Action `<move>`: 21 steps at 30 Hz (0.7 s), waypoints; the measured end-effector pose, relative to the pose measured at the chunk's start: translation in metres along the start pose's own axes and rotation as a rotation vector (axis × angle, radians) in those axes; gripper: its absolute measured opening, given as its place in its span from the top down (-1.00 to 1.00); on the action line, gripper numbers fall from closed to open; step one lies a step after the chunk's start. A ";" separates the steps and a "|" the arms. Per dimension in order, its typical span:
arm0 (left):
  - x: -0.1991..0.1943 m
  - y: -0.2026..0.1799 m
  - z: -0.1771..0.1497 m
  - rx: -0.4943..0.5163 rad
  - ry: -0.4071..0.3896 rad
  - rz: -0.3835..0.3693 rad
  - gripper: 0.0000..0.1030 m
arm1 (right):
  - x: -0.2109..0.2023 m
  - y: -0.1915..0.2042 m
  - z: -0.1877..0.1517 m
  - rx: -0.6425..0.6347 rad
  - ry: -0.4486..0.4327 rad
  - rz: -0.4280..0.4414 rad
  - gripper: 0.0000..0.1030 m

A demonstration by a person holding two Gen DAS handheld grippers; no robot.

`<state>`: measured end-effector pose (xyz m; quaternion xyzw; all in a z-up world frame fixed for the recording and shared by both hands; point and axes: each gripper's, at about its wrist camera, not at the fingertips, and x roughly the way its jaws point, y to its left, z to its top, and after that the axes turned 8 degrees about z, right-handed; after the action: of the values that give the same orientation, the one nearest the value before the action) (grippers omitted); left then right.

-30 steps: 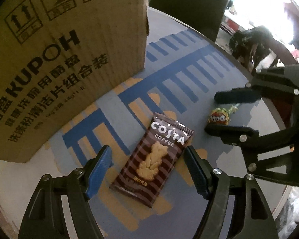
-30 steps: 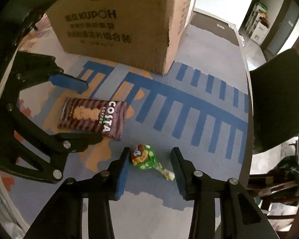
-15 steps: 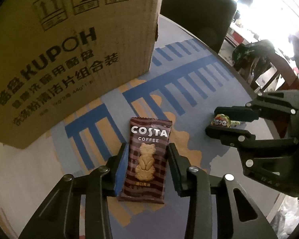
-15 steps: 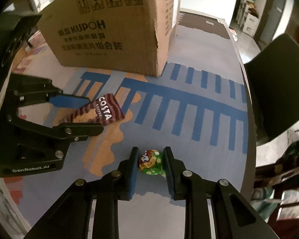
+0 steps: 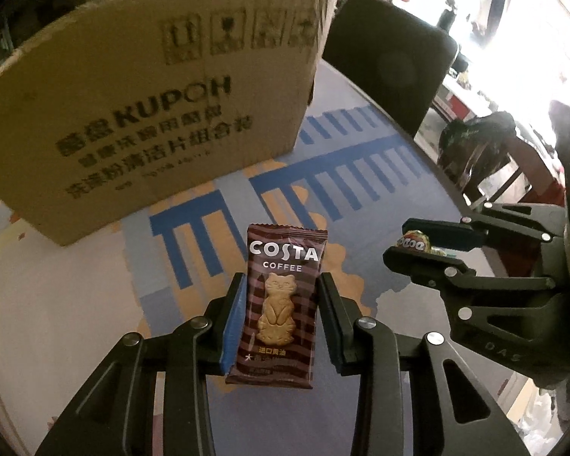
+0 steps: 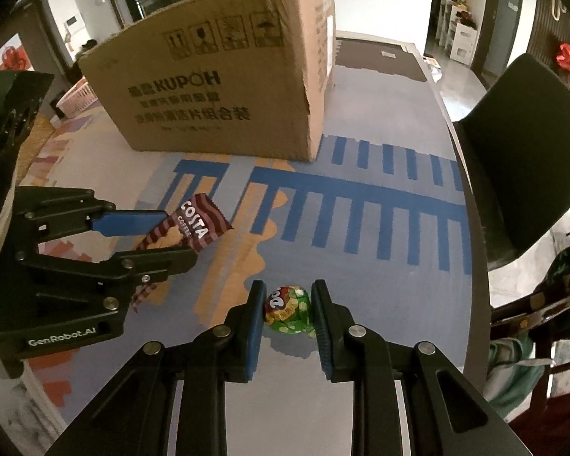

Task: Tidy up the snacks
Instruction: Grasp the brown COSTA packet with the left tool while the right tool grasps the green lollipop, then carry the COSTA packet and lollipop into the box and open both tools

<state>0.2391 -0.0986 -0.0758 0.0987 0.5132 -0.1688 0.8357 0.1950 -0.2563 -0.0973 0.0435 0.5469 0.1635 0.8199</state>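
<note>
My left gripper (image 5: 281,285) is shut on a brown Costa Coffee biscuit packet (image 5: 279,304), which hangs lifted off the patterned tablecloth (image 5: 361,174). The same packet (image 6: 193,224) shows in the right wrist view, tilted between the left gripper's (image 6: 174,233) fingers. My right gripper (image 6: 288,292) is shut on a small green wrapped candy (image 6: 289,309), just above the cloth with its shadow under it. From the left wrist view that candy (image 5: 414,243) peeks out between the right gripper's (image 5: 395,239) fingers at the right.
A large cardboard box (image 5: 152,114) marked KUPOH stands at the back of the table (image 6: 399,87). A dark chair (image 6: 532,152) sits at the table's right edge, another wooden chair (image 6: 532,315) nearer. A pink basket (image 6: 78,97) lies beyond the box at left.
Both grippers closed on their snacks: the left on the Costa packet, the right on the candy. The left gripper then rose with the packet, straightening it upright; the box appears farther away.
</note>
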 end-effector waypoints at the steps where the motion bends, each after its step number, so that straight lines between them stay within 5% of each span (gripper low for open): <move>1: -0.005 0.002 -0.001 -0.007 -0.012 0.001 0.29 | -0.002 0.002 0.000 -0.003 -0.004 -0.002 0.50; 21: -0.100 0.046 0.011 -0.128 -0.268 0.059 0.29 | -0.058 0.046 0.048 -0.046 -0.208 0.014 0.50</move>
<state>0.2240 -0.0413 0.0181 0.0370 0.4039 -0.1228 0.9058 0.2081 -0.2266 -0.0153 0.0452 0.4545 0.1766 0.8719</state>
